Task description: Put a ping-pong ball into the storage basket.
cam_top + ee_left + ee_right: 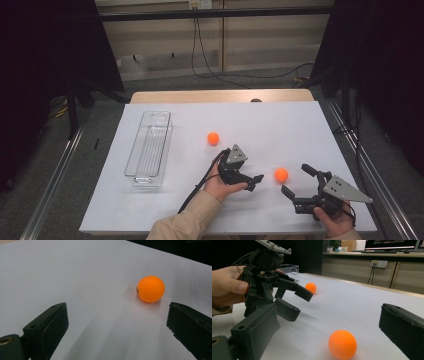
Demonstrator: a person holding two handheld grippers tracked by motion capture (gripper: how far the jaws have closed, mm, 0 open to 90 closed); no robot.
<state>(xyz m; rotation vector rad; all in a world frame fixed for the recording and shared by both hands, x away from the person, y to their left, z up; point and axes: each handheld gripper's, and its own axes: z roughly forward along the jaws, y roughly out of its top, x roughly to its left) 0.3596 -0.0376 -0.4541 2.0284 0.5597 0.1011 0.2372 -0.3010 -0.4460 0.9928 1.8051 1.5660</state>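
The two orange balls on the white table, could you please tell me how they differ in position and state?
The near ball lies between the left hand-held gripper and the right hand-held gripper, both open toward it; the far ball lies apart from both. The far ball is also closer to the clear tray than the near ball. Both are orange, similar in size, and rest untouched on the table.

Both forearms come in low from the near edge, the left tongs [253, 181] held with jaws spread wide and pointing right, the right tongs [296, 180] likewise gaping, angled toward the left tongs.
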